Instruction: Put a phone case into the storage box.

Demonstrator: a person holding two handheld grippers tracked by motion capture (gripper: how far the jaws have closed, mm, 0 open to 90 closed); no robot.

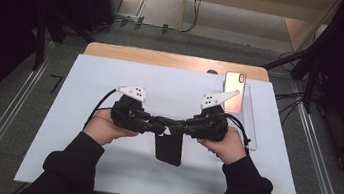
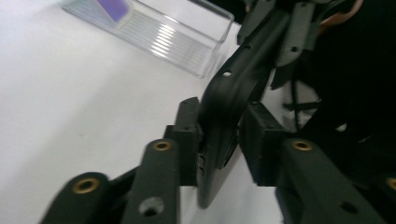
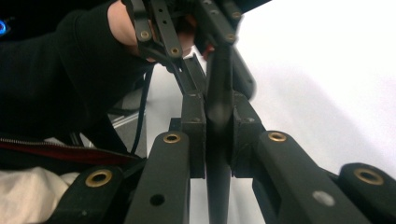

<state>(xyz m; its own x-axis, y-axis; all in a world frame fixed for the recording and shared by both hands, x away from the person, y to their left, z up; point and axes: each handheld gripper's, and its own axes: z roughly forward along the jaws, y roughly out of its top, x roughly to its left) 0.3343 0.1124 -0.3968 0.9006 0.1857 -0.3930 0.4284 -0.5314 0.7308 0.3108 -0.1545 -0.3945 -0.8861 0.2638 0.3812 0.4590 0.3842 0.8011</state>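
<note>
A black phone case (image 1: 168, 149) hangs just above the white mat, gripped at its top edge from both sides. My left gripper (image 1: 162, 125) comes in from the left; in the left gripper view both pads (image 2: 187, 140) sit against the case (image 2: 229, 93). From the right, my right gripper (image 1: 178, 126) is shut on the same case. In the right gripper view the case (image 3: 218, 107) stands edge-on, squeezed between that gripper's (image 3: 218, 140) two pads. A phone (image 1: 233, 91) with a pink-orange back lies at the back right.
The phone rests on a clear plastic tray (image 1: 251, 132) along the mat's right side, which also appears in the left gripper view (image 2: 163, 39). The white mat (image 1: 80, 130) covers a wooden table (image 1: 165, 58). Metal rails run along the floor on both sides.
</note>
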